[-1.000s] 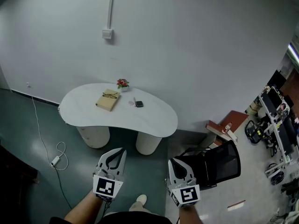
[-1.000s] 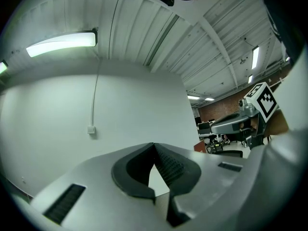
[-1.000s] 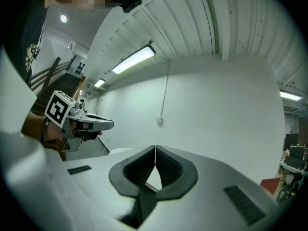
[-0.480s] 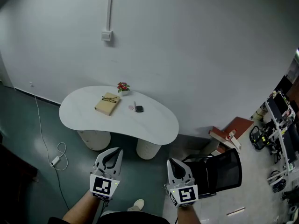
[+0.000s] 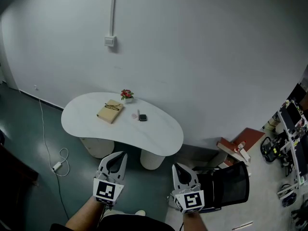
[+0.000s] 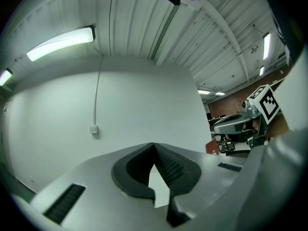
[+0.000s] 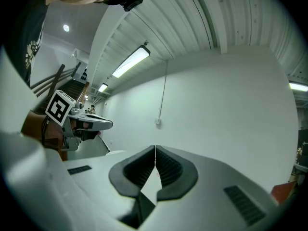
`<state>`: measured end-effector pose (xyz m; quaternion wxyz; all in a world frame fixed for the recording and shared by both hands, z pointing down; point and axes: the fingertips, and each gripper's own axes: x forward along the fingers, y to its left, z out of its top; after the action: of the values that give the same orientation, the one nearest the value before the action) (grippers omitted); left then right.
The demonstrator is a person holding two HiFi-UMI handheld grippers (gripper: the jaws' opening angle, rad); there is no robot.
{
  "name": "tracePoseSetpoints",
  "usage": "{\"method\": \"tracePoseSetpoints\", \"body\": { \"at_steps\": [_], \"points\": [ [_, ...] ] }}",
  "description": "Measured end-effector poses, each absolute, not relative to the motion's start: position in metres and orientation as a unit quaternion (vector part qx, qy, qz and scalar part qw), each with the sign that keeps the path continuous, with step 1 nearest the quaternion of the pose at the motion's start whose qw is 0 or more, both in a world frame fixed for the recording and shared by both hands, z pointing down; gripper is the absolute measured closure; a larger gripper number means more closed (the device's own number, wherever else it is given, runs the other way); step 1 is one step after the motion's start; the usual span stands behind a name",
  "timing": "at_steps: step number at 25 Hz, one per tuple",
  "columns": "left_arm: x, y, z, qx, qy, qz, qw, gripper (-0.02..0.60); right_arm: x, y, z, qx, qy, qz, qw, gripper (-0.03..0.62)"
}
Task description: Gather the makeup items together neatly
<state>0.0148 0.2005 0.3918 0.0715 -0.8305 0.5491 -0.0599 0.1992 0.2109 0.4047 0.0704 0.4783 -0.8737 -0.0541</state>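
While you stood well back from the counter (image 5: pixel 161 130), you held both claws low at the bottom edge of the head view, forearms reaching forward side by side with a gap between them. Your left claw (image 5: pixel 120 157) pointed level toward the wall, its marker cube facing up at you. Its jaws were pressed together at the tips with nothing between them. Your right claw (image 5: pixel 178 168) sat the same way, level and empty, jaws closed tight, just beside a black chair (image 5: pixel 227 181).

The makeup items lay on the counter, well apart from both claws, toward its middle. They were a small dark piece (image 5: pixel 143 118) and a thin pale stick (image 5: pixel 138 113) just beside it, both too small to tell what kind. To their left a tan book (image 5: pixel 108 113) rested flat with a pair of glasses (image 5: pixel 113 106) on its cover. Behind the book, near the wall, stood the only container in sight, a little pot (image 5: pixel 127 100) with red flowers (image 5: pixel 126 94) in it.

On the floor left of the counter a white cable (image 5: pixel 44 141) ran down to a plug block (image 5: pixel 57 166), and a switch box (image 5: pixel 110 41) sat on the wall above.
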Motion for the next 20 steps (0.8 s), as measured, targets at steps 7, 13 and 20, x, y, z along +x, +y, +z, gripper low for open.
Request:
{"method": "tracePoseSetpoints", "body": {
  "at_steps": [7, 13, 20],
  "points": [
    [0.019, 0.196, 0.393, -0.824, 0.557, -0.067, 0.075, 0.565, 0.207, 0.2, 0.407, 0.471, -0.878, -0.047, 0.068, 0.568],
    [0.014, 0.189, 0.392, -0.822, 0.562, -0.066, 0.067, 0.565, 0.2, 0.193, 0.411, 0.463, -0.882, -0.045, 0.07, 0.568],
    [0.012, 0.163, 0.4, -0.827, 0.554, -0.065, 0.074, 0.565, 0.2, 0.172, 0.417, 0.473, -0.877, -0.045, 0.076, 0.568]
  ]
}}
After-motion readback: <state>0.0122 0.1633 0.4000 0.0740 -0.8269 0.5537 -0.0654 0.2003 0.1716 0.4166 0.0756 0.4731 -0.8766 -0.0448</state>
